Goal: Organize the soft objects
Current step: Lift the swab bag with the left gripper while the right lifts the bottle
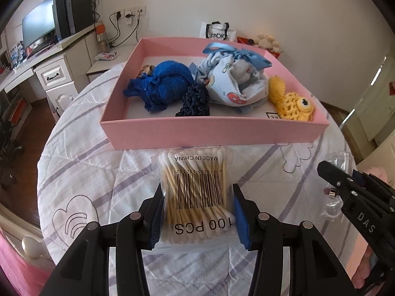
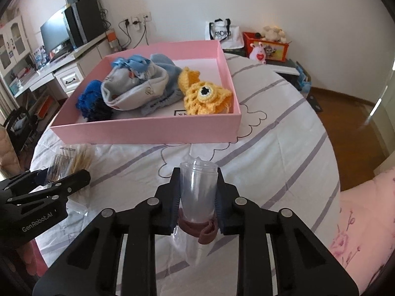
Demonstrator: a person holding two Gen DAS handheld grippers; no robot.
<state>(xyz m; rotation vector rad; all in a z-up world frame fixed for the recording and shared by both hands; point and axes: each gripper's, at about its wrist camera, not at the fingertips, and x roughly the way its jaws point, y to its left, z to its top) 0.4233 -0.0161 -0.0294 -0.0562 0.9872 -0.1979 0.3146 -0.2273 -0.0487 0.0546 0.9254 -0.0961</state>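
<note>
Left gripper (image 1: 197, 212) has its blue pads clamped on a clear packet of cotton swabs (image 1: 196, 192), low in the centre of the left wrist view, barcode side up, held over the striped bedspread (image 1: 98, 172). Right gripper (image 2: 197, 197) sits low in the centre of its own view with its fingers pinched narrow around a clear plastic pouch (image 2: 197, 187); something reddish-brown (image 2: 197, 229) is bunched at the pouch's near end, though what it is cannot be told.

The pink box (image 1: 212, 130) lies just beyond the swabs, across the middle of the left view. Inside it, from left to right: a royal-blue knitted bundle (image 1: 163, 86), a dark navy scrunchie (image 1: 195, 101) touching it, a pale patterned cloth bundle (image 1: 234, 79) topped with a light-blue ribbon bow (image 1: 244, 54), and a yellow crochet fish (image 1: 291, 98) against the right wall.

In the left view the right gripper shows at the lower right edge; in the right view the left gripper comes in from the lower left, swabs blurred between its fingers. A desk with a monitor (image 1: 37, 27) fills the upper left, and a white tote bag (image 1: 217, 33) stands by the far wall.
</note>
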